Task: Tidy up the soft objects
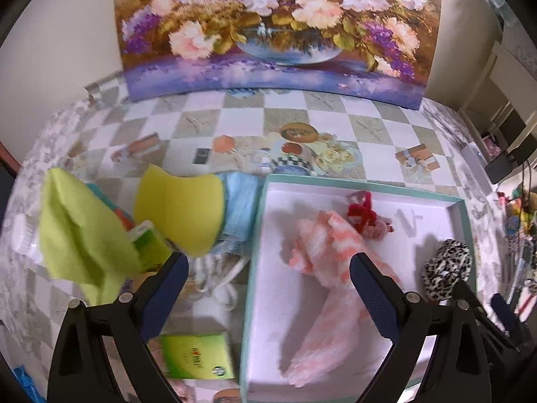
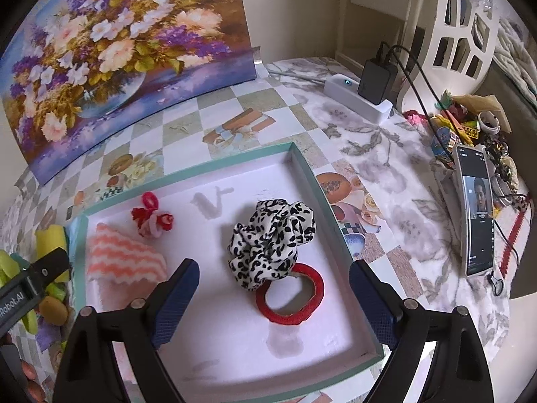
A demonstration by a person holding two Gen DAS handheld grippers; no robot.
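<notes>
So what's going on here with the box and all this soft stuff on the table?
A person with two handheld grippers is sorting soft items into a shallow teal-rimmed box. Both the left gripper and the right gripper are open and hold nothing. Already in the box: a leopard-print scrunchie lying partly on a red hair band, a pink-and-white fuzzy cloth and a small red hair tie. Yellow sponges and a blue face mask wait outside.

Leopard scrunchie – atop red ring – inside tray.
</notes>
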